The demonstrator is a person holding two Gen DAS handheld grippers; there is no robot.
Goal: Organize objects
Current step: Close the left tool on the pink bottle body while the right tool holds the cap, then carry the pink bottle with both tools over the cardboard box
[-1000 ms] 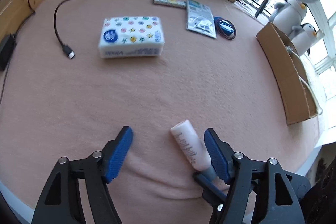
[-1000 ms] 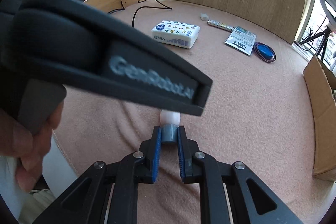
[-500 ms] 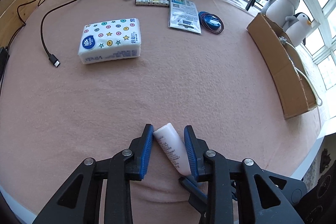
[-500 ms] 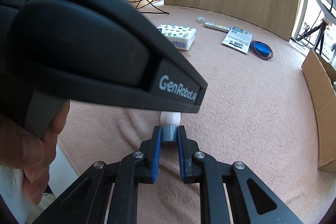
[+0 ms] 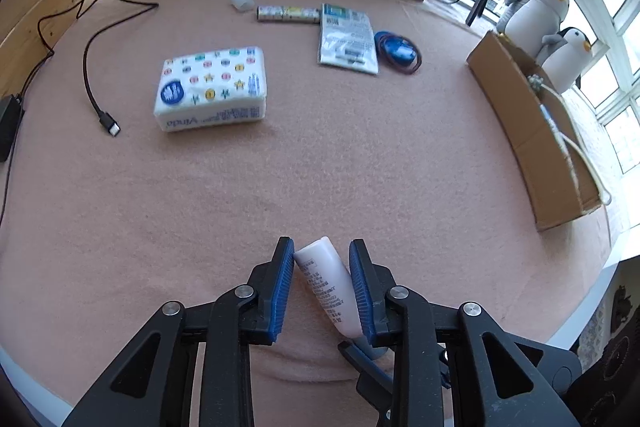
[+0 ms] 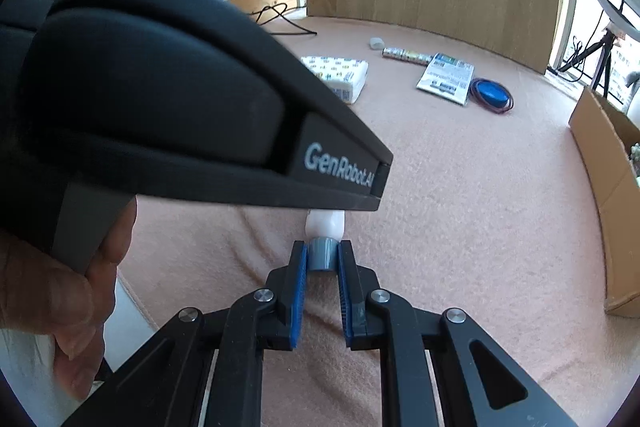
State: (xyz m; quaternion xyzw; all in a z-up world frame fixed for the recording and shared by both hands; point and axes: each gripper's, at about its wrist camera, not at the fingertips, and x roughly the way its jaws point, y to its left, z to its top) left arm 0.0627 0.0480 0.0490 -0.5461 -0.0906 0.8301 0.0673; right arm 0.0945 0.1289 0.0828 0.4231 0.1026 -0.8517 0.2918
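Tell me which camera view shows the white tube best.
The left wrist view: the white tube shows its body and printed text between the left gripper fingers. The right wrist view shows only its grey cap and a little white, under the other gripper's body.

- The left wrist camera looks forward and down along its jaws, from close above the near edge of the worktop.
- The right wrist camera sits lower, facing the same way; the left gripper body blocks its left half.
- Both views share the tissue pack and the cardboard box.
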